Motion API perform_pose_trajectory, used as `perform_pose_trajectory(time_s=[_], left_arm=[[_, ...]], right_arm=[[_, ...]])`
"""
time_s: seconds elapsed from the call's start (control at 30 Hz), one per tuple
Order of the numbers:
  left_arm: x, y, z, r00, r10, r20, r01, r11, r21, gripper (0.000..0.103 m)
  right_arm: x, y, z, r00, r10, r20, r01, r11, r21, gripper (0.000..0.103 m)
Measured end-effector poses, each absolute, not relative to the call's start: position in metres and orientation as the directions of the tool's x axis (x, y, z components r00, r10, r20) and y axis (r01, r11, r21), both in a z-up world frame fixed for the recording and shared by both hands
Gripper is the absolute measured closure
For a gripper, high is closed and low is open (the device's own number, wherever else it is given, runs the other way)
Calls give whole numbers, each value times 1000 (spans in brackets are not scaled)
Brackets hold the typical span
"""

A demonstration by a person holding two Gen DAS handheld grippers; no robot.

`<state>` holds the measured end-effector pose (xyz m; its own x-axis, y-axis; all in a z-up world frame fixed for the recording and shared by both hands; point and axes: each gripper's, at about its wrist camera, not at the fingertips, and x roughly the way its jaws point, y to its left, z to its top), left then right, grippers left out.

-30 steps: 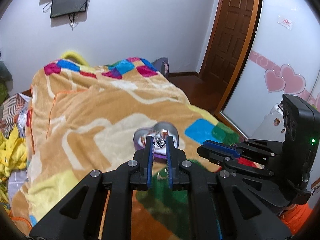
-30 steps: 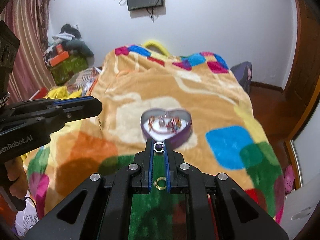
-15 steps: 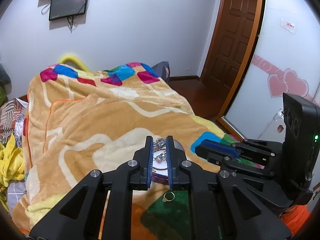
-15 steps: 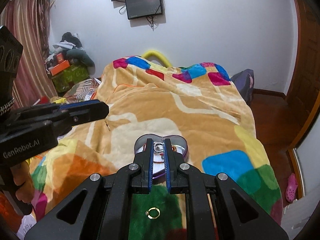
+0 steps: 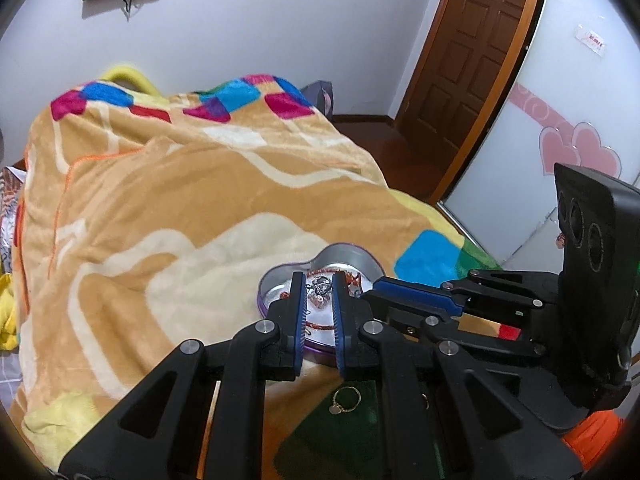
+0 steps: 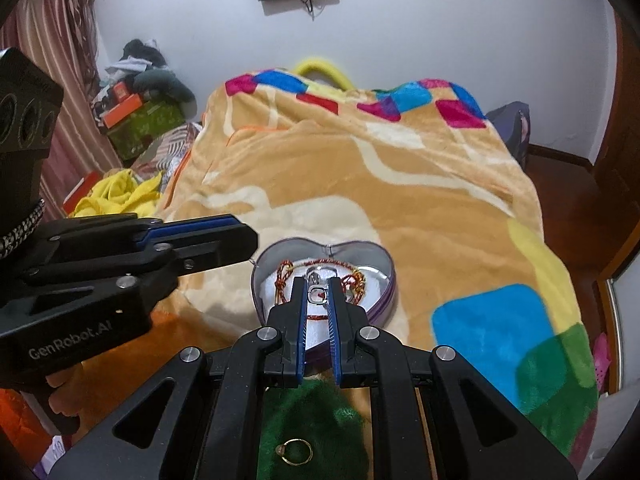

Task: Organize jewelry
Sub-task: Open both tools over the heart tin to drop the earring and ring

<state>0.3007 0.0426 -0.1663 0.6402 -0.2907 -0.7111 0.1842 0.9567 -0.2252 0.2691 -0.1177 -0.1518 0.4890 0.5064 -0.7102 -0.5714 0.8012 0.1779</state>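
Observation:
A purple heart-shaped tin [image 5: 348,254] [image 6: 362,254] lies on the bed and holds red-gold chains [image 6: 282,280]. My left gripper [image 5: 319,286] is shut on a silver chain piece [image 5: 320,289] and hangs over the tin. My right gripper [image 6: 318,294] is shut on a small silver ring [image 6: 318,295], also over the tin. The right gripper shows in the left wrist view [image 5: 412,294], and the left gripper in the right wrist view [image 6: 200,236]. A gold ring [image 5: 346,399] [image 6: 295,452] lies on the green patch of blanket below both grippers.
The tin rests on a patchwork orange blanket [image 5: 180,200] that covers the bed. A brown door [image 5: 468,56] and a wardrobe with pink hearts [image 5: 576,152] stand to the right. Clothes and boxes [image 6: 136,112] pile up at the left.
Both grippers have moved forward from the green patch to above the tin, each carrying its piece. The gold ring stays on the blanket behind them.

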Motion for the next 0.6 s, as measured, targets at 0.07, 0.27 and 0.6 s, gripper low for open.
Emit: perform_pose_trajectory(time_s=[0.07, 0.27, 0.6], left_arm=[[303, 41, -169, 630, -291, -720, 183, 957, -226, 92], [302, 38, -169, 627, -286, -725, 189, 958, -215, 92], [287, 40, -152, 661, -245, -710, 173, 970, -174, 78]], right_arm=[[271, -117, -155, 480, 502, -720, -578, 798, 171, 94], [275, -116, -158, 460, 494, -738, -585, 794, 167, 94], [273, -117, -153, 461, 471, -752, -576, 803, 150, 80]])
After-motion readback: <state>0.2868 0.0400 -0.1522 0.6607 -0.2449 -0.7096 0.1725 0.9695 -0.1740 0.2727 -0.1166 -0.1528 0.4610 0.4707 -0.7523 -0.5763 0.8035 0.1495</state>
